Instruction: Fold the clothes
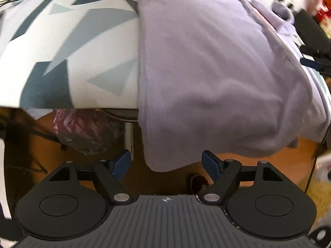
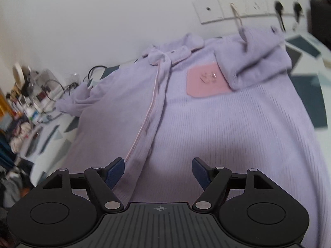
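Note:
A lilac ribbed knit garment (image 2: 206, 124) lies spread on a table covered with a white cloth with grey triangles (image 1: 68, 41). It has a pink chest patch (image 2: 206, 82), a collar (image 2: 165, 55) near the wall, and one sleeve (image 2: 260, 62) folded over its upper right. Its hem (image 1: 165, 157) hangs over the table's near edge. My left gripper (image 1: 167, 162) is open just below that edge, with the hanging hem between its fingers but not pinched. My right gripper (image 2: 158, 166) is open low over the garment's front, its left finger beside the button strip (image 2: 149, 124).
A row of wall sockets (image 2: 244, 8) with plugged cables sits behind the table. Cluttered shelves and cables (image 2: 31, 95) stand at the left. Under the table are an orange floor (image 1: 165, 181), a plastic bag (image 1: 82, 130) and a shoe (image 1: 196, 183).

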`<action>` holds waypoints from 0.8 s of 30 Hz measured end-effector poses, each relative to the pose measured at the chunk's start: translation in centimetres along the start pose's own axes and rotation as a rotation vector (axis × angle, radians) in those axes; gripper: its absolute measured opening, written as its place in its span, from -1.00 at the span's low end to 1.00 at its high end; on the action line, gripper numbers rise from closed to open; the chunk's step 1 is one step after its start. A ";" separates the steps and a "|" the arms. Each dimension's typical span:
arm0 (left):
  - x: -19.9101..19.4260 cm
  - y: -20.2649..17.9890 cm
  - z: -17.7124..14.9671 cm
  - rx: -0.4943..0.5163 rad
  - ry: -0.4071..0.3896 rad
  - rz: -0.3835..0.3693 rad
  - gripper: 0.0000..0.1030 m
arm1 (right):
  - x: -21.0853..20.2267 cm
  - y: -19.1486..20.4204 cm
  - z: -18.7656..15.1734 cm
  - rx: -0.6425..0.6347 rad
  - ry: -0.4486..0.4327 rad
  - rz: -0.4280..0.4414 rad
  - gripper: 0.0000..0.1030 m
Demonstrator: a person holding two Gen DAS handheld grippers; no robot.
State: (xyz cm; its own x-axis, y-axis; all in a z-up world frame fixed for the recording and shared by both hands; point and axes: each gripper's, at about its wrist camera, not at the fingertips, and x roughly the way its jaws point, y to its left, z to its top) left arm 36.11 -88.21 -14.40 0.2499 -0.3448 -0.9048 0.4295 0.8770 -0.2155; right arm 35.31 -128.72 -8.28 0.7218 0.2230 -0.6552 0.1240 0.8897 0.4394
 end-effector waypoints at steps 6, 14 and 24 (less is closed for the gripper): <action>2.0 2.0 0.2 0.040 0.001 -0.176 0.51 | -2.0 1.7 -3.0 -0.010 -0.004 -0.011 0.33; 4.0 3.7 0.1 0.169 0.042 -0.389 -0.07 | -1.0 8.2 -8.7 -0.178 0.003 -0.101 0.35; 2.5 3.8 0.2 0.311 0.100 -0.412 -0.78 | -2.0 10.5 -12.5 -0.041 0.000 -0.149 -0.39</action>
State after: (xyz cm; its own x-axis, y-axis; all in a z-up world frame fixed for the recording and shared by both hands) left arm 38.58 -85.80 -17.41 -0.0718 -0.5935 -0.8016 0.7160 0.5289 -0.4556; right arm 26.63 -114.79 -10.04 0.6972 0.0870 -0.7116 0.2024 0.9283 0.3118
